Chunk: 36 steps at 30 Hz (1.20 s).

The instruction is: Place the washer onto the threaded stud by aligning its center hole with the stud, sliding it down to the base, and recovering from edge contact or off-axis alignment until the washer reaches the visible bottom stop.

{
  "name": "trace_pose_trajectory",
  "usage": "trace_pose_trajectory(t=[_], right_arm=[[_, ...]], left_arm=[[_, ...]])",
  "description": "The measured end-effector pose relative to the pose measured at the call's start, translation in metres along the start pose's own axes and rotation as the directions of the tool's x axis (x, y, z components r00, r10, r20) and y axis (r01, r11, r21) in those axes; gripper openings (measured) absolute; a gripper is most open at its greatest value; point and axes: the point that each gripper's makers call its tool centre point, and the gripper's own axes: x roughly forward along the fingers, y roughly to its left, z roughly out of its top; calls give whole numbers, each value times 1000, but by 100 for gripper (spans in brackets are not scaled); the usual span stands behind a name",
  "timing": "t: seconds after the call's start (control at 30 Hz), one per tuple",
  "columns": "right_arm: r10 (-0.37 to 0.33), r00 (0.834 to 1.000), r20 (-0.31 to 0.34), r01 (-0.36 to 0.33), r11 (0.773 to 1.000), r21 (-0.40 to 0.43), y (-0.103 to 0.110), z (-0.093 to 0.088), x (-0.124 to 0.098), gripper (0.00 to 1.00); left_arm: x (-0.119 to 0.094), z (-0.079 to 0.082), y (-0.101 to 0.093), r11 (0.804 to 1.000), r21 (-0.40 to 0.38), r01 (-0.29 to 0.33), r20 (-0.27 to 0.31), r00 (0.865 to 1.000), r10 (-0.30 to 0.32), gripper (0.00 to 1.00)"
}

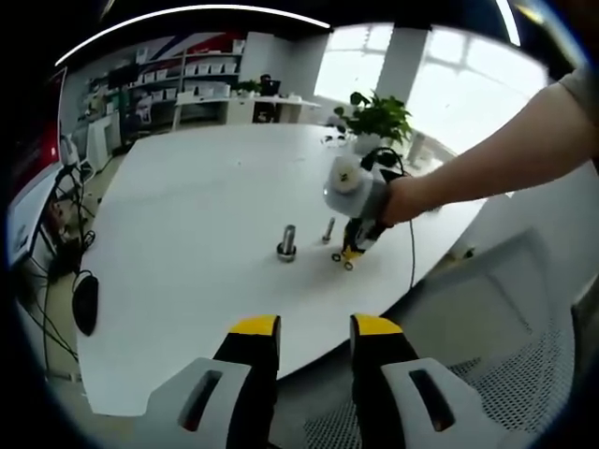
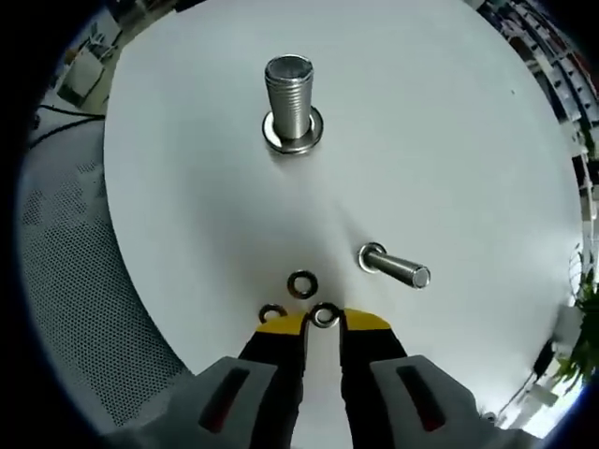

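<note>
A large threaded stud [image 2: 290, 94] stands upright on the white table [image 2: 449, 140], with a flat ring at its base. Three small washers lie near my right gripper [image 2: 324, 323]. One washer [image 2: 325, 315] sits between its yellow tips, whose jaws are narrowed to the washer's width and touch both edges while it rests on the table. The other two washers [image 2: 301, 283] [image 2: 272, 311] lie loose beside it. From the left gripper view, the stud [image 1: 286, 241] stands mid-table, and a hand holds the right gripper [image 1: 348, 259] low to its right. My left gripper [image 1: 314, 327] hangs open off the table's near edge.
A smaller bolt [image 2: 395, 266] with a washer at its foot stands right of the loose washers, also seen as the bolt [image 1: 328, 229] from the left. A mesh chair [image 1: 496, 374] sits below the table edge. A potted plant [image 1: 374, 120] stands at the far side.
</note>
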Motion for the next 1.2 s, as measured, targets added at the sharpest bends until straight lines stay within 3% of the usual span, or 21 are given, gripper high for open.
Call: trace_pose_trajectory(t=[0.33,0.43,0.97,1.2], right_arm=[[6,1000,22,-6,1000,24,0,-1,0,15],[-1,998,58,-5,996,90,0,-2,0,15],[-16,996,85,7,994,105,0,0,1,15],[-16,998,65,8,992,122,1,0,1,15]], left_arm=[[0,0,-1,1000,0,5,3,1000,-5,27],[0,0,-3,1000,-1,16,1,1000,-16,27],[1,1,-4,1000,-5,26,6,1000,-26,25],[0,1,-4,1000,-4,26,9,1000,-26,25]])
